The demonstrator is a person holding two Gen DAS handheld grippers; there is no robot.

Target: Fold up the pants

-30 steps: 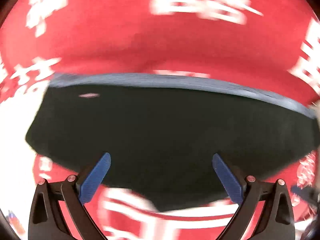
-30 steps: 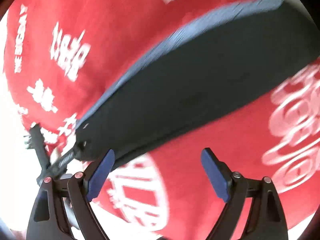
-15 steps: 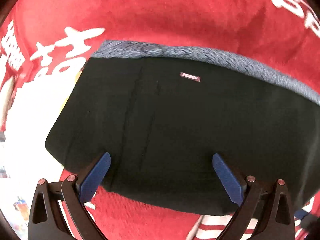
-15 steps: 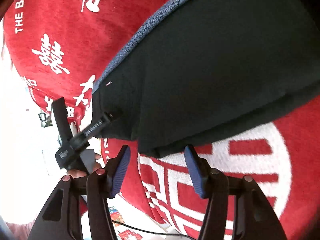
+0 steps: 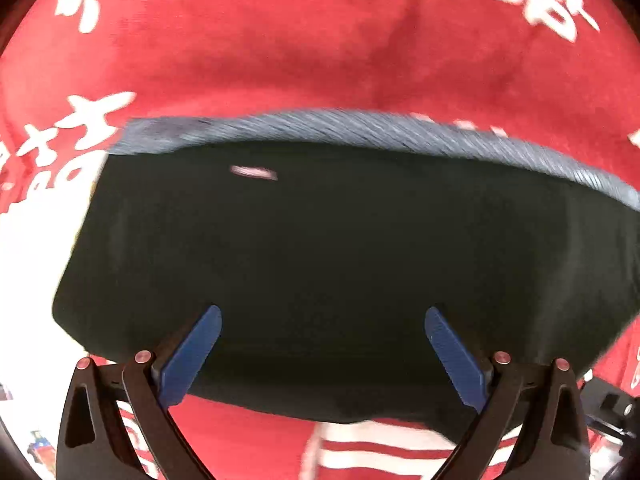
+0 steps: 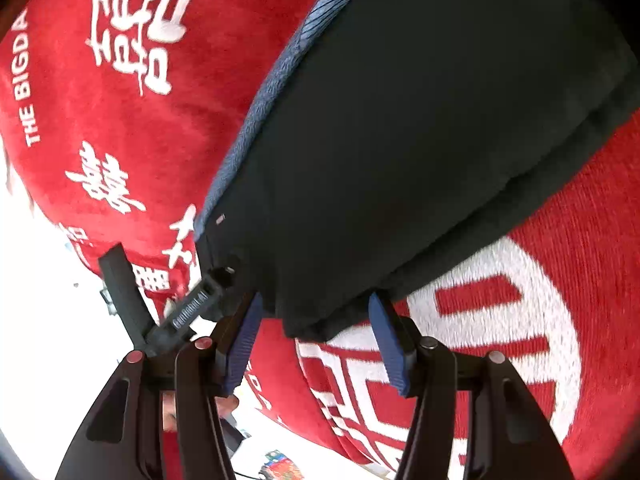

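The black pants (image 5: 340,260) lie folded in a thick stack on a red cloth, with a grey-blue ribbed waistband (image 5: 360,128) along the far edge. My left gripper (image 5: 320,320) is open wide and empty, its blue pads over the near edge of the stack. In the right wrist view the pants (image 6: 420,140) fill the upper right. My right gripper (image 6: 316,312) is open, half closed, with the stack's near corner between its pads. The left gripper (image 6: 192,308) shows at the stack's left corner.
A red plush cloth with white characters (image 5: 280,32) covers the surface and shows in the right wrist view (image 6: 100,120) too. Its edge drops to bright white floor at the left (image 6: 48,300). A small colourful packet (image 6: 280,466) lies on the floor.
My right gripper narrowed from wide open a second ago and moved onto the stack's corner, then widened a little. The left gripper drew closer to the near edge and stayed open.
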